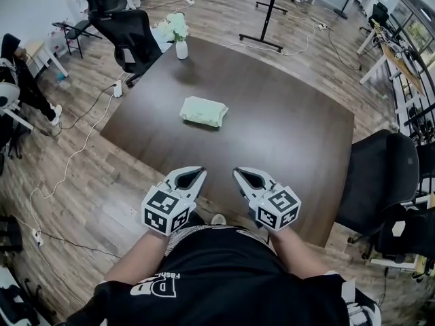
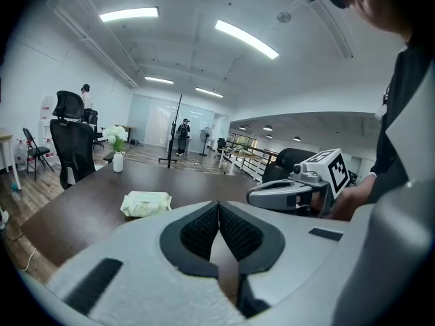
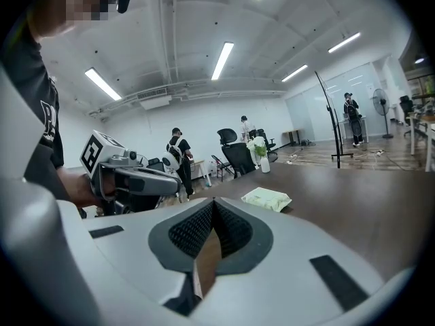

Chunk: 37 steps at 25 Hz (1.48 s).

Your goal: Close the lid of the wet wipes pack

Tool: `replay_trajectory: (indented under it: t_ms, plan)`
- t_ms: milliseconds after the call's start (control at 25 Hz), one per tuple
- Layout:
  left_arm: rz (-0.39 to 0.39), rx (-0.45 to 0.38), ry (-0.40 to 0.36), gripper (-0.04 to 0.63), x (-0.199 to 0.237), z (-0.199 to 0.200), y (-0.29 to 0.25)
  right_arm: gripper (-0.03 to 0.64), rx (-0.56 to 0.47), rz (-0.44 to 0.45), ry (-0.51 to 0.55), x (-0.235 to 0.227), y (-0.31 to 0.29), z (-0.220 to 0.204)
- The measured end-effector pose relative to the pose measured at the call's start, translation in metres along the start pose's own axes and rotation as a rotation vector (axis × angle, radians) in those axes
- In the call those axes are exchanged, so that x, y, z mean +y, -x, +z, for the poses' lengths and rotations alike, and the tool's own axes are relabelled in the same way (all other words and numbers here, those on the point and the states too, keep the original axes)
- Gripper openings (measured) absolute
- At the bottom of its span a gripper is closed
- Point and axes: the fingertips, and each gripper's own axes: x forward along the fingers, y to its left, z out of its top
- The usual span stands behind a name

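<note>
A pale green wet wipes pack (image 1: 203,111) lies flat near the middle of the dark brown table (image 1: 285,134); it also shows in the left gripper view (image 2: 145,203) and the right gripper view (image 3: 267,198). Whether its lid stands open I cannot tell. My left gripper (image 1: 202,172) and right gripper (image 1: 236,172) are held side by side over the table's near edge, well short of the pack. Both are shut, tips meeting, with nothing between the jaws (image 2: 218,205) (image 3: 213,202). Each gripper sees the other beside it.
A white vase with flowers (image 1: 180,41) stands at the table's far end. Black office chairs stand at the far left (image 1: 132,36) and at the right (image 1: 380,175). A black floor stand (image 1: 268,12) and cables lie beyond the table. People stand in the background.
</note>
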Motion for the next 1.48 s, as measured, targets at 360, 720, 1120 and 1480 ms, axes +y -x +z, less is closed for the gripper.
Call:
replay_trajectory:
  t_ms: [360,720,1120,1480]
  plan:
    - [0.009,-0.006,-0.003,0.018,-0.004,-0.001,0.003,0.005,0.002,0.001,0.006,0.003,0.005,-0.003]
    - [0.010,-0.005,-0.001,0.018,-0.006,-0.003,0.002,0.005,0.010,0.003,0.004,0.004,0.006,-0.007]
    - [0.014,-0.010,0.002,0.018,-0.006,-0.005,0.001,0.005,0.009,0.007,0.007,0.004,0.005,-0.009]
    - [0.015,-0.012,-0.001,0.018,0.000,-0.001,0.001,0.005,0.008,0.009,0.007,0.003,-0.001,-0.007]
